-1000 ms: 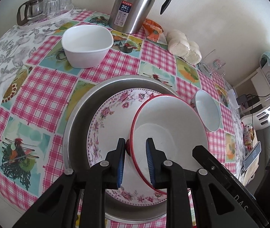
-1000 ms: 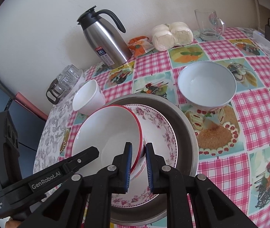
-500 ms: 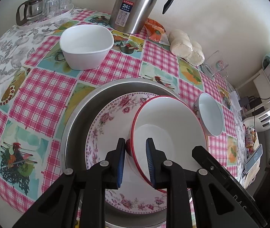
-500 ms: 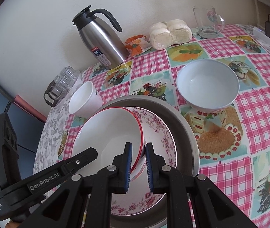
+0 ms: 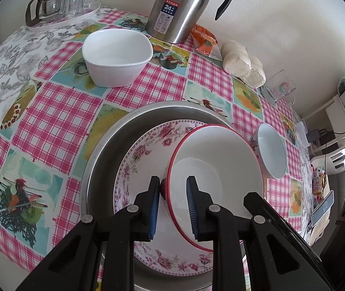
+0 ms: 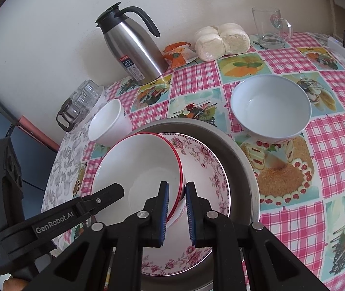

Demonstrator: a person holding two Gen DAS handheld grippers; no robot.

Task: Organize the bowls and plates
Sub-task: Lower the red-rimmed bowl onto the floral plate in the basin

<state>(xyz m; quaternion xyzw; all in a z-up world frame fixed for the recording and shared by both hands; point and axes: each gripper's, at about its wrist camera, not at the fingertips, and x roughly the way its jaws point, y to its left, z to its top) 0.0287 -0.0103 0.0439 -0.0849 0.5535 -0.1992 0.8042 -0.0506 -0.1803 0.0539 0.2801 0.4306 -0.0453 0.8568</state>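
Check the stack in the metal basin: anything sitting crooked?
Yes. The red-rimmed bowl sits tilted and off-centre on the floral plate, gripped at opposite rim edges by the left gripper and right gripper. Nothing spilled or broken.

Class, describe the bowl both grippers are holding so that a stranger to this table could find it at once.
Start at the big metal basin on the checked tablecloth; a floral plate lies inside it. The red-rimmed bowl sits tilted on that plate, its rim between the jaws of the left gripper and right gripper. Only it has a red rim; the bowls outside the basin have none.
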